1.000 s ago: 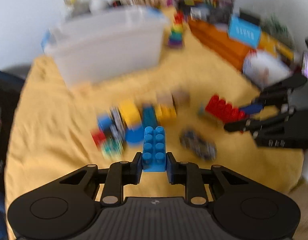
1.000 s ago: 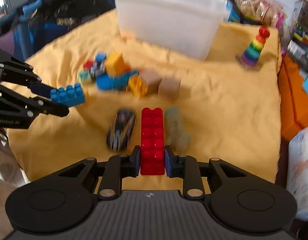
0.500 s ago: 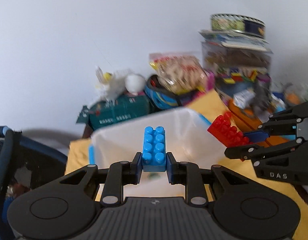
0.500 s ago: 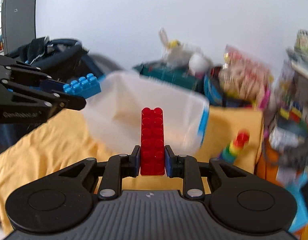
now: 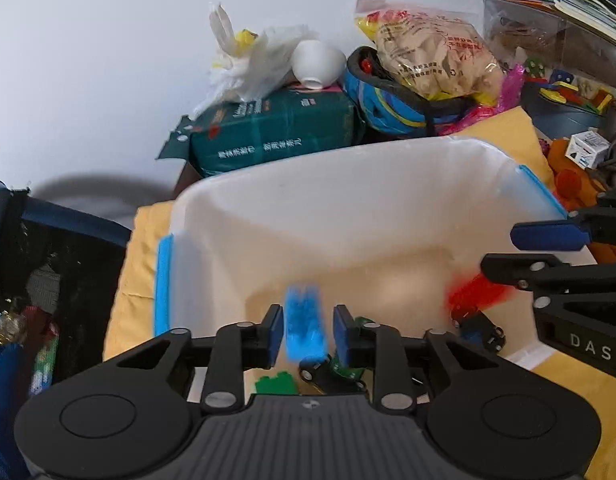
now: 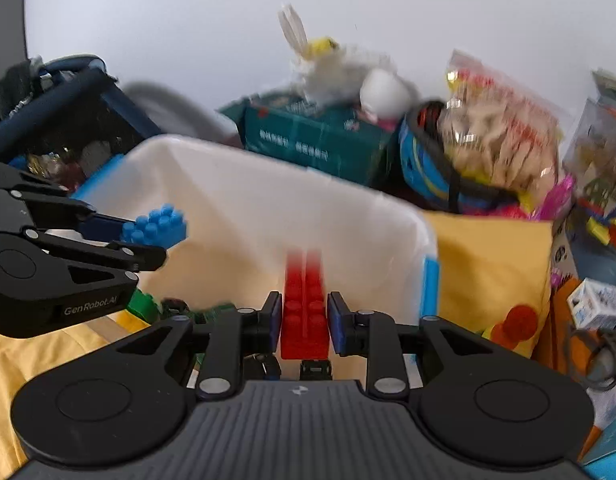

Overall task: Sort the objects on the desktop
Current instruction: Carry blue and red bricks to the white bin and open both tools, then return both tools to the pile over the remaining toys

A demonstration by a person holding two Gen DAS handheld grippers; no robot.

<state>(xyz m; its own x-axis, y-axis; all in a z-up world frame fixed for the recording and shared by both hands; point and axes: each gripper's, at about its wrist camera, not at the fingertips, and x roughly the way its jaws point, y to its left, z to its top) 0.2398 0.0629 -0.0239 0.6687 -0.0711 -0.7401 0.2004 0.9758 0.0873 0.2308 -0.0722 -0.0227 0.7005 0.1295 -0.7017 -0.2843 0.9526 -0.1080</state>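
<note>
Both arms are poised above the open white bin (image 5: 348, 184), which sits toward the far edge of the yellow-covered surface (image 6: 488, 264) with clutter stacked behind it. The left hand-held gripper (image 5: 308, 330) has its jaws opening, and the blue brick (image 5: 304, 326) between them shows a sliver of daylight on each side and is smeared with motion, so it looks released and dropping. The right hand-held gripper (image 6: 304, 322) is opening too; the red brick (image 6: 304, 312) sits between its pads with narrow gaps, its top blurred, seemingly slipping free as well. Down in the bin lie a green brick (image 5: 276, 382) and toy cars (image 5: 478, 330), already sorted. The risk I see is a bad landing: a brick striking those cars or the other falling brick could bounce and hop back over the rim onto the cloth. The red one is let go close to the bin's near wall, so a slight drift of that hand could send it outside. A brick might also cling to a pad and tumble off crooked.
</note>
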